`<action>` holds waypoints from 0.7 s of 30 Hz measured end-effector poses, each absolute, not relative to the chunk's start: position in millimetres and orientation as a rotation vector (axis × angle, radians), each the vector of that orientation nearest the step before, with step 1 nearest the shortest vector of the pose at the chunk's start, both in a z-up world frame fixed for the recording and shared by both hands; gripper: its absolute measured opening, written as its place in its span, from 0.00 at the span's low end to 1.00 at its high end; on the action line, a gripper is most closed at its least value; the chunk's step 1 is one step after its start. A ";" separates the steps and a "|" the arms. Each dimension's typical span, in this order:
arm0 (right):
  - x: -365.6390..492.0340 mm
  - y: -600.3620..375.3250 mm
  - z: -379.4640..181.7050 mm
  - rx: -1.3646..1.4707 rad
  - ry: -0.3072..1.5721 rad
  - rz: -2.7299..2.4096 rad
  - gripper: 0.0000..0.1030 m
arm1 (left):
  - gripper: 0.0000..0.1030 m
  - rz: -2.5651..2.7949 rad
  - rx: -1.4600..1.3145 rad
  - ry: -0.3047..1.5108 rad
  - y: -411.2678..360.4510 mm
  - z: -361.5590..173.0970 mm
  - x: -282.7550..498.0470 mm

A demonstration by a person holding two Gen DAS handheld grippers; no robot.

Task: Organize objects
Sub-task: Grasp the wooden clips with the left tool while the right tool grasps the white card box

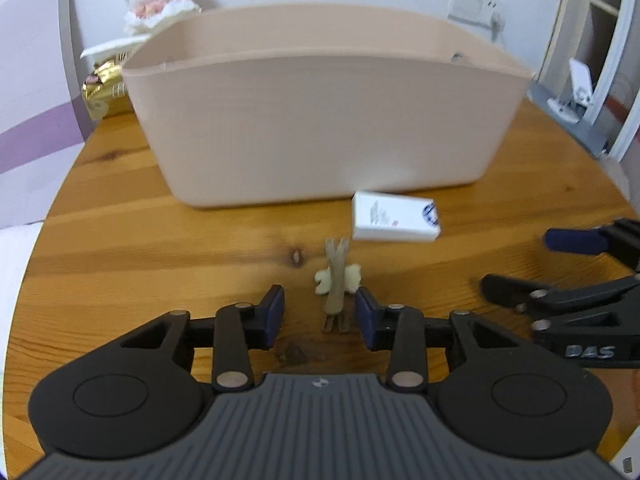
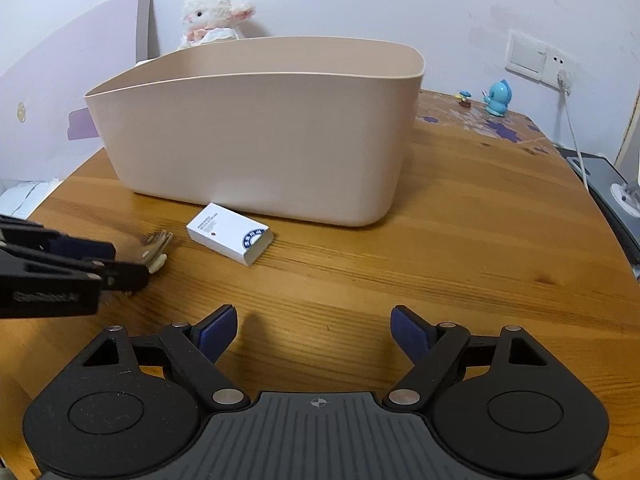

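Two loose items lie on the table (image 2: 460, 240) in front of the bin (image 2: 256, 132): a clip (image 1: 338, 284) at lower centre of the left view and a white box (image 2: 230, 236) just beyond it. Left gripper (image 1: 320, 314) is spread, the clip between its pads, not yet pinched. Right gripper (image 2: 314, 334) is spread wide, empty. Clip looks light, stiff and small; likely best taken across its narrow body. Box probably light cardboard; grip its long sides gently.

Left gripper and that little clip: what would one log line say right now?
left gripper: open, straddling clip | right gripper: open, empty | white box, clip: outside bin
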State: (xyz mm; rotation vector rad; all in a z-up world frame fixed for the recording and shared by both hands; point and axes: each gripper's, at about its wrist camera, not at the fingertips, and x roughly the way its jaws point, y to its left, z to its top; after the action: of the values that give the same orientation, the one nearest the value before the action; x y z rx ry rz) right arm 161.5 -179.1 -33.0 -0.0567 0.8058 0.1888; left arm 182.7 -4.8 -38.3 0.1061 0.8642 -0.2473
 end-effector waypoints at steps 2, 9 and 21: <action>161.7 -179.9 -34.6 -0.057 0.806 0.188 0.83 | 0.32 -0.237 0.109 0.851 -3.0 -39.5 185.1; 170.3 -171.6 -39.9 -0.053 0.815 0.193 0.83 | 0.27 -0.214 0.075 0.844 10.9 -39.3 202.1; 200.3 -141.1 -49.2 -0.101 0.800 0.191 0.94 | 0.64 -0.314 0.139 0.802 9.7 -44.7 222.9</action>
State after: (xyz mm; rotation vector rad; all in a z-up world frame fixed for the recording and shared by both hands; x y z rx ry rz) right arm 200.3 -141.1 -49.2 -0.1007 0.7999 0.1910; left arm 222.9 9.7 -44.7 0.1391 0.8023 -0.3141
